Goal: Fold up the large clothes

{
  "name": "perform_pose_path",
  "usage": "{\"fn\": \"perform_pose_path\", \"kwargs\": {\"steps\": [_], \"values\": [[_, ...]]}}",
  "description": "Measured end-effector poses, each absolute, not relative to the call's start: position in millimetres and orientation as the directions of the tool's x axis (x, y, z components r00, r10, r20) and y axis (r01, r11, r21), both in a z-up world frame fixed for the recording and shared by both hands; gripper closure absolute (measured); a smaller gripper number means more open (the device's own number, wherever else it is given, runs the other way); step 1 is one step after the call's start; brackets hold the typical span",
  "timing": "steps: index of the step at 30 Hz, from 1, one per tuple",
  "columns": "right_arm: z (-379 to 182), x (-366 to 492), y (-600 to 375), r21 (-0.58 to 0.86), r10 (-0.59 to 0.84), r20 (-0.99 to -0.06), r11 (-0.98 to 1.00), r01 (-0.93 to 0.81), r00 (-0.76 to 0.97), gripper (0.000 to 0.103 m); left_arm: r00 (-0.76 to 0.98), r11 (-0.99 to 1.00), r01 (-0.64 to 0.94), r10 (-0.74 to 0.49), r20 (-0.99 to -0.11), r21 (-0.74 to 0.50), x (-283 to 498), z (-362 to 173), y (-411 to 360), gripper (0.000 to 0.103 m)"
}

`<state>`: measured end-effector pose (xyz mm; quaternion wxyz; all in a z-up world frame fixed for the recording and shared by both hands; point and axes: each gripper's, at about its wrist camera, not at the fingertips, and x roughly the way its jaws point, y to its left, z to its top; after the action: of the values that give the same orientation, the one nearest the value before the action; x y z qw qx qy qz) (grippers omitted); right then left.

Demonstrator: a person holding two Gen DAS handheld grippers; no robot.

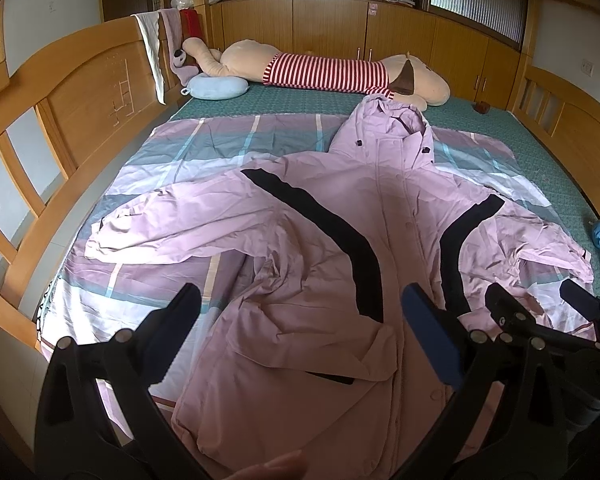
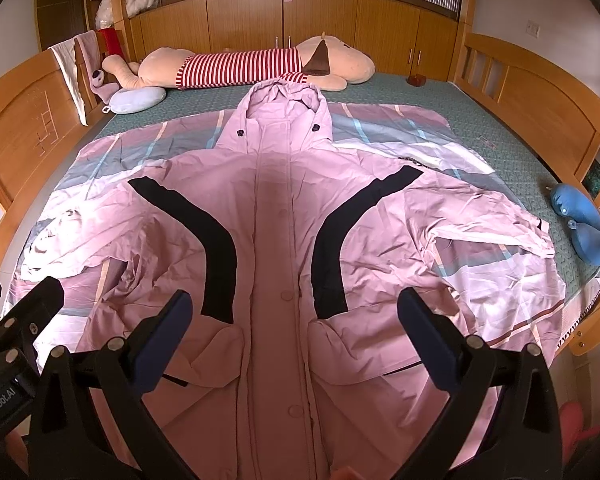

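A large pink hooded jacket (image 2: 276,216) with two curved black stripes lies face up on the bed, hood toward the far side, sleeves spread left and right; it also shows in the left wrist view (image 1: 340,240). My left gripper (image 1: 300,320) is open and empty, hovering above the jacket's lower left part. My right gripper (image 2: 294,320) is open and empty, above the jacket's lower middle by the button placket. The right gripper's fingers (image 1: 504,312) show at the lower right of the left wrist view. The left gripper's body shows at the lower left of the right wrist view.
A plaid pink, grey and white sheet (image 2: 380,128) lies under the jacket on a green mattress (image 2: 480,120). A big plush dog in a striped shirt (image 2: 240,64) and a light blue pillow (image 2: 138,100) lie at the far side. A blue neck pillow (image 2: 580,220) sits at the right. Wooden bed rails (image 2: 540,92) stand on both sides.
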<state>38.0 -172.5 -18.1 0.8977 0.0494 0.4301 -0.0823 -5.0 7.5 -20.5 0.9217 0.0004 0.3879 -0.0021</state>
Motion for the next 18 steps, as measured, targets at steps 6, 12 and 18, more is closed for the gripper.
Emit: {"fn": "perform_pose_path", "kwargs": {"steps": [6,12,18], "values": [[-18,38,-173,0.019,-0.105,-0.78,0.982,0.19,0.617,0.001,0.699,1.0,0.004,-0.004,-0.715,-0.002,-10,-19,8,0.002],[-20,37,-174,0.019,-0.106,-0.782,0.981,0.193,0.615,0.001,0.696,1.0,0.004,-0.005,-0.718,-0.003,-3,-18,0,0.002],[-19,37,-174,0.017,-0.108,-0.783,0.981,0.195,0.613,0.001,0.692,1.0,0.003,-0.003,-0.721,-0.002,-1,-14,-3,0.002]]}}
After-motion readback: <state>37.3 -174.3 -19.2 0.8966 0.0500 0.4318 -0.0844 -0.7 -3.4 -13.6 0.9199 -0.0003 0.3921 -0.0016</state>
